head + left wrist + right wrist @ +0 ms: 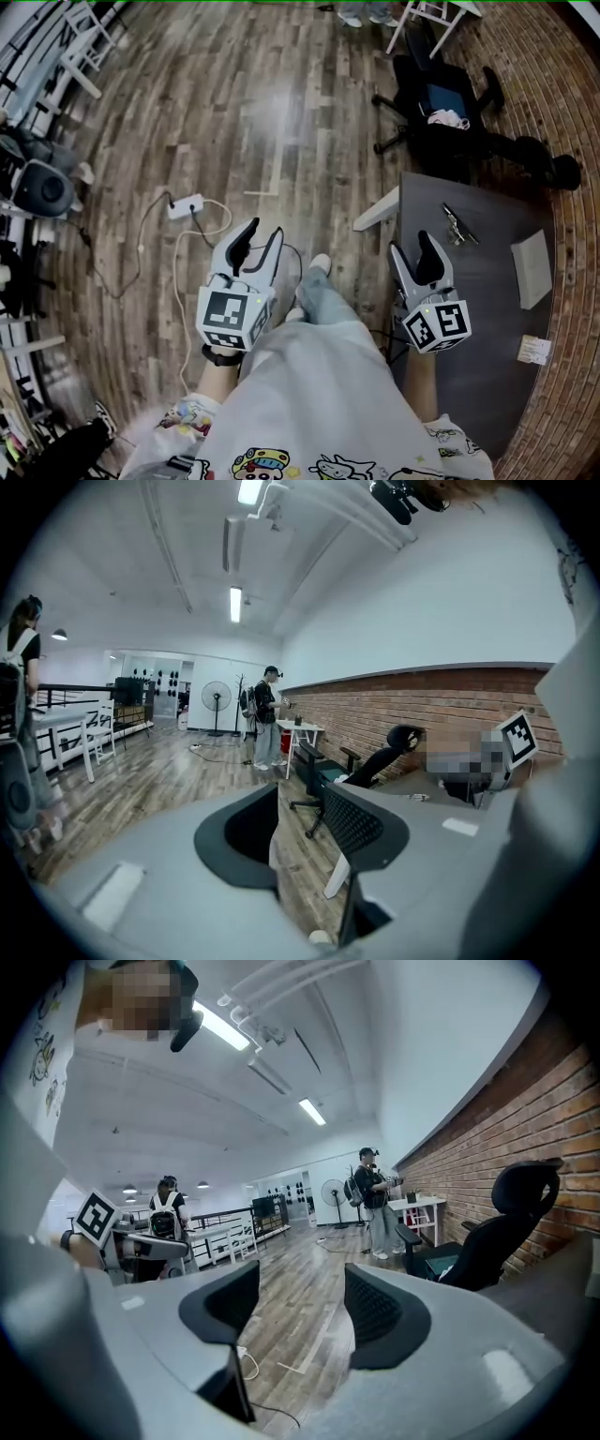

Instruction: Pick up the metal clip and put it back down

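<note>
Fingers of the left gripper [262, 232] and right gripper [412, 244] are released and empty, the metal clip [459, 226] lying on the tabletop [469, 309] at the right's one o'clock, seemingly unlifted or already returned.

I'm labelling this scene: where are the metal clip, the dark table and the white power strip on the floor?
silver metal clip [457, 225], head view, middle of its body.
dark grey table [497, 309], head view, bare top.
white power strip [185, 206], head view, centre of casing.

Open-plan office or studio loft — wood-plank floor [262, 112], long brick wall [412, 705], black office chair [441, 103], grey desk [487, 309], ceiling strip lights [235, 604], standing fan [216, 697]
</note>
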The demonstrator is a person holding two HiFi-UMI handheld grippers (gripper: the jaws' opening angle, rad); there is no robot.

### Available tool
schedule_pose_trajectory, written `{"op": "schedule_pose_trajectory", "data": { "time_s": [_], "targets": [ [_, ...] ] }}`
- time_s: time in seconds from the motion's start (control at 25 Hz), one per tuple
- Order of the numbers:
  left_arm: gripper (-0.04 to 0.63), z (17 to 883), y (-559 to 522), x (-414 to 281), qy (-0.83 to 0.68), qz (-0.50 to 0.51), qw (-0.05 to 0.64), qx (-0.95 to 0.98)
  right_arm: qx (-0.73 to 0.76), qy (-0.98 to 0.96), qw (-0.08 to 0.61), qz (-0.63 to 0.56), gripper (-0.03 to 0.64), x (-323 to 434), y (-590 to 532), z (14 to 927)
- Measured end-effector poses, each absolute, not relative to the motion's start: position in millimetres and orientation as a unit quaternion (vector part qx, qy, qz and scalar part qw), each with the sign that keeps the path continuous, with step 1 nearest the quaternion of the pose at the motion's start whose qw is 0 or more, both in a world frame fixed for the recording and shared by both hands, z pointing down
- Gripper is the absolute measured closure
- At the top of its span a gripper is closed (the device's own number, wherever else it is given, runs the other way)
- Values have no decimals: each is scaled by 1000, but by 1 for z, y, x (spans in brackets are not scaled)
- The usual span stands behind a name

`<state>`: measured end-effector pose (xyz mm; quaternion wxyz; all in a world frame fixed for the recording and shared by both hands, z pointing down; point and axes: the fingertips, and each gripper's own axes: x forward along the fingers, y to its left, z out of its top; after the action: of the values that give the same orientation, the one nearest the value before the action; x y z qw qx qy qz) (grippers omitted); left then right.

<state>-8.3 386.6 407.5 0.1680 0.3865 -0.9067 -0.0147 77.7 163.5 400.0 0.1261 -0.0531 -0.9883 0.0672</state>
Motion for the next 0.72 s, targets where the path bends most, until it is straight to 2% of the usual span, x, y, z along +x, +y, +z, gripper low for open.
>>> {"op": "schedule_pose_trajectory", "data": {
  "time_s": [0.44,0.72],
  "targets": [
    [417,385,322,-91,-902,-5,151,404,-23,-991,105,82,299,4,97,384],
    [408,377,283,-116,-890,4,141,434,12,-992,91,88,287,-4,66,379]
  ]
}}
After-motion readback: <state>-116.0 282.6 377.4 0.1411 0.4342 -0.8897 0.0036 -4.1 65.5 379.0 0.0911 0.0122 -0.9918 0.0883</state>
